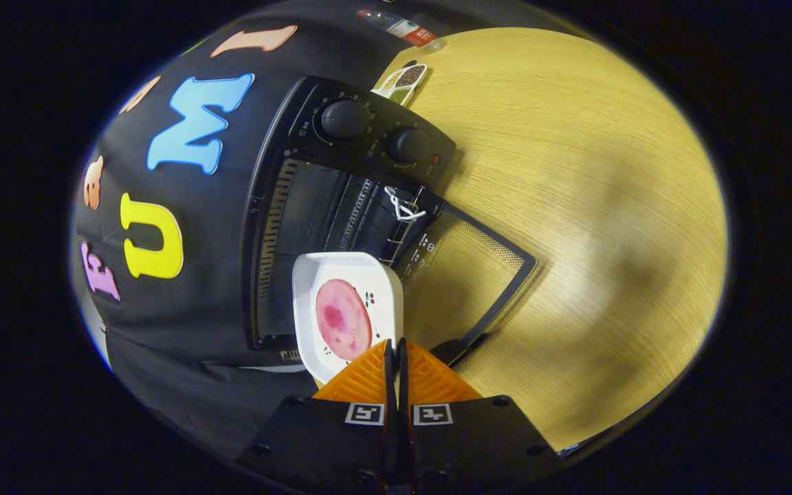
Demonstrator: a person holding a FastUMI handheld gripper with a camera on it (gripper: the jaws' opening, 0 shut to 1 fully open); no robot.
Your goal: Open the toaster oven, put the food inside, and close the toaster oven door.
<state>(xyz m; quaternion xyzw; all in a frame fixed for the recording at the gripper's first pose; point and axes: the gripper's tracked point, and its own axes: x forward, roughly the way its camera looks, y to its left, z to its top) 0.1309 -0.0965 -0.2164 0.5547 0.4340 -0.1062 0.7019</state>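
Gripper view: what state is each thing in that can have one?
Toaster oven: open, cavity exposed.
Oven door: folded down flat toward the table.
White plate: held at the oven's mouth, meat slice lying on it.
Gripper: fingers closed on the plate's rim.

The black toaster oven (341, 206) stands on the wooden table with its glass door (468, 275) swung fully open and lying flat in front of its cavity, two knobs on its control panel. A white square plate (382, 282) carrying a round pink slice of meat (343, 320) is held level at the oven's opening, its near rim pinched between the closed orange fingers of the gripper (396, 354).
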